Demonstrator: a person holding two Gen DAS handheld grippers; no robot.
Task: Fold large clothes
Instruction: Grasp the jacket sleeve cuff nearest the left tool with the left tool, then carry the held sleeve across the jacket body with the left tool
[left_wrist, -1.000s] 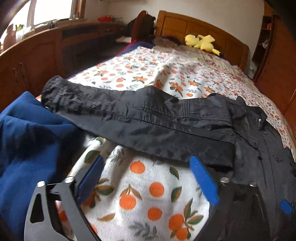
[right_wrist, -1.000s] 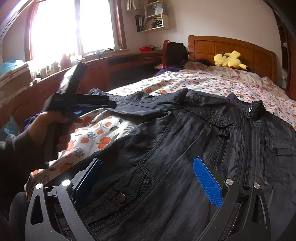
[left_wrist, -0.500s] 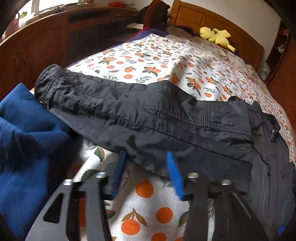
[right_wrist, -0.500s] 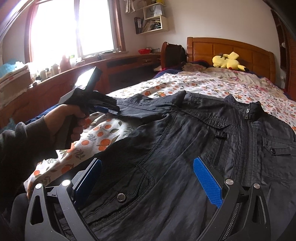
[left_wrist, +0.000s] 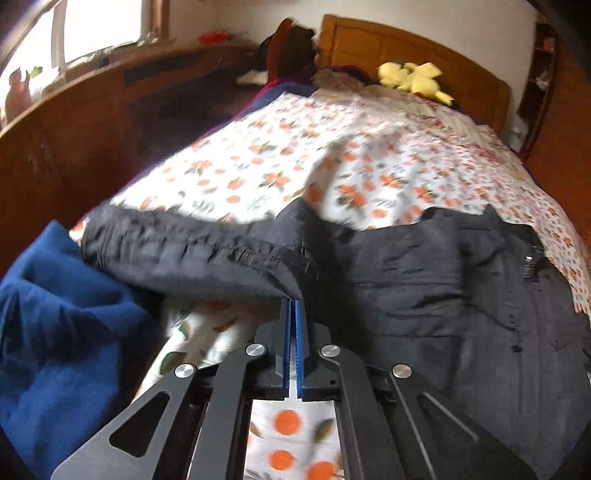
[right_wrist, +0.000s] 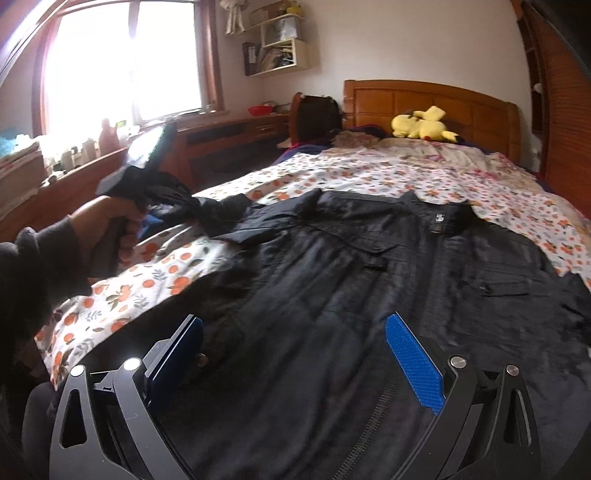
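At the bottom of the left wrist view, the left hand-held gripper (left_wrist: 294, 306) is squeezing its two blue pads tight together. They are pinching the edge of the black sleeve (left_wrist: 192, 254). The sleeve is lifting a little off the bed there and is stretching toward the left of the frame. It looks thin and crinkly, with a gathered cuff at its far end. The gripper's frame is black and flat, with round silver screws.

At the left edge of that view a blue blanket (left_wrist: 59, 325) is lying in a soft, fuzzy heap, just beside the sleeve.

At the bottom of the right wrist view, the right hand-held gripper (right_wrist: 295, 354) is standing wide, with nothing between its bumpy blue pads. It is hanging over the lower part of the black jacket (right_wrist: 369, 280). The jacket is lying flat and spread out on the bed, front up, with a zipper down the middle and flap pockets. It fills the middle of the frame.

At the middle left of that view, the person's left hand (right_wrist: 107, 232) is gripping the handle of its gripper, in a dark sleeve, and holding the bunched jacket sleeve up.

Under it all, the bed sheet (right_wrist: 369, 173) is white with little oranges and leaves. Far back, a yellow plush toy (right_wrist: 421, 125) is lying by the wooden headboard (right_wrist: 424, 96).
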